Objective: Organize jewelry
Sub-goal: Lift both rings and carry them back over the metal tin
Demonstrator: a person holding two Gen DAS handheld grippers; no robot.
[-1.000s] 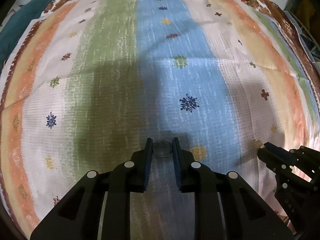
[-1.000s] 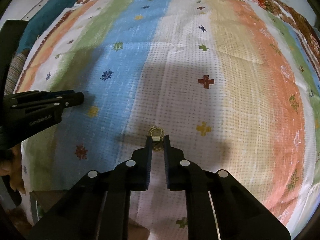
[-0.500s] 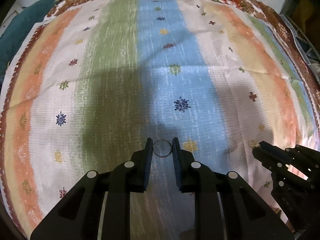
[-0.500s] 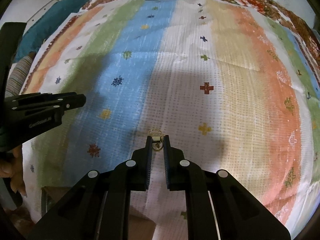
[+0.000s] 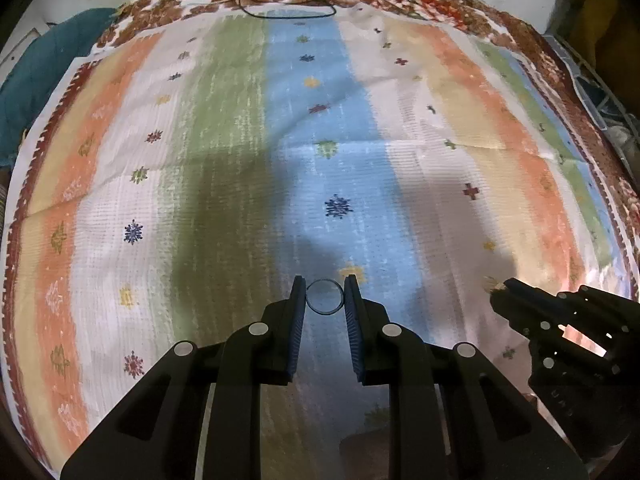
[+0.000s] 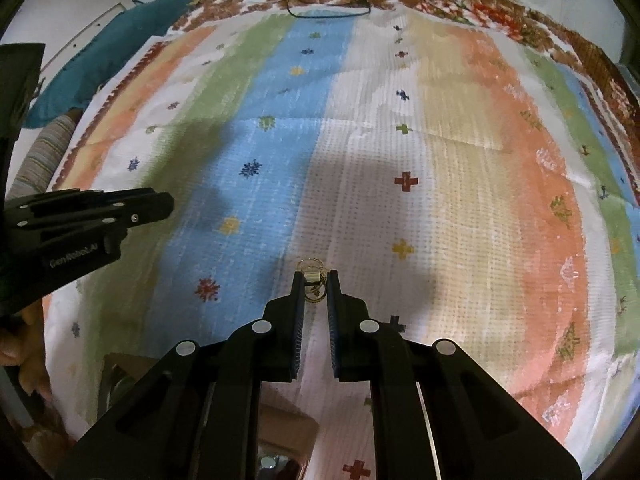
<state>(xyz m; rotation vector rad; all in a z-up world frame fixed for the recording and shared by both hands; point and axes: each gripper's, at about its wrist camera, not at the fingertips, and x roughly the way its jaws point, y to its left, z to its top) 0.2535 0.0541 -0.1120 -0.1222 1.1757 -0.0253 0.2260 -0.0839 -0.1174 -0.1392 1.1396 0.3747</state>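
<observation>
Now, view by view.

Left wrist view
- Left gripper (image 5: 325, 285): its two black fingers with blue ribbed pads are closed onto a thin dark ring (image 5: 325, 297), one pad touching each side of the hoop.
- Ring position: held upright between the fingertips, above the blue stripe of the striped cloth (image 5: 224, 152), clear of the fabric.
- Right gripper (image 5: 496, 286): enters from the lower right edge, seen side-on; a small gold piece (image 5: 490, 282) shows at its tip. From here I cannot tell how its fingers stand.
- Cloth: bands of orange, white, green, blue and cream with small stitched flowers and crosses, and a brown floral border.
- Far edge: a black cord necklace (image 5: 292, 14) lies in a loop on the border, with pale strings beside it.
- Left margin: a teal cushion (image 5: 36, 80) beside the cloth.

Right wrist view
- Right gripper (image 6: 315, 278): fingers pressed almost together, pinching a gold earring (image 6: 313, 280) between the pads.
- Earring position: its upper loop sticks out past the fingertips and a small dangling part hangs in the narrow gap below, over the white band of the cloth (image 6: 440, 128).
- Left gripper (image 6: 170, 204): reaches in from the left edge, side-on, tip above the blue stripe; its grip is hidden from this side.
- Person's hand (image 6: 22, 344): partly visible at the left edge under that gripper.
- Far edge: the black cord necklace (image 6: 328, 12) on the floral border.
- Bottom edge: a brown box (image 6: 280, 436) shows under the gripper body; its contents are unclear.
</observation>
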